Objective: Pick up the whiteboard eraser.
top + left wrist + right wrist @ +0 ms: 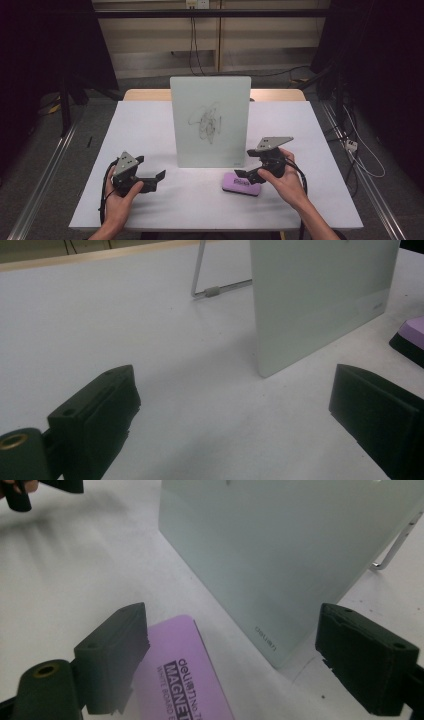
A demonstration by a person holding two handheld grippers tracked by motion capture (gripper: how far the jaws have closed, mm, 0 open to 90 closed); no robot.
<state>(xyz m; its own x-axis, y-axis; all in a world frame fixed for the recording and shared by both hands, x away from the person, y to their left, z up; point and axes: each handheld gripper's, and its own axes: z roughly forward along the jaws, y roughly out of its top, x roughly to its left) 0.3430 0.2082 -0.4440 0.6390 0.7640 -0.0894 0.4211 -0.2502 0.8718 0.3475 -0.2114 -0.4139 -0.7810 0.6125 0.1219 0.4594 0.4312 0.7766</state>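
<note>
Progress: the wiping job is, by my judgement, at its start. The scribble [206, 123] on the board [210, 121] is untouched, and the eraser [241, 183] lies flat on the table [165, 210], not yet held. Grasping, lifting and wiping are all left.

Nearest, in the high view, the left gripper [159, 176] rests low at 8 o'clock, jaws spread wide with nothing between them. The right gripper [245, 175] at 4 o'clock hangs just over the eraser's far end, jaws also wide apart; one jaw stands above the eraser, the other toward the board's lower corner.

Eraser: an oblong block with rounded corners, smooth purple top bearing a printed label, dark underside, probably felt. It lies just in front of the board's lower right corner.

Table: matte white sheet, flat.

Farthest, at 12 o'clock, the board: a pale frosted pane, rounded corners, near upright, propped behind on a thin metal wire stand [220, 289].
</note>
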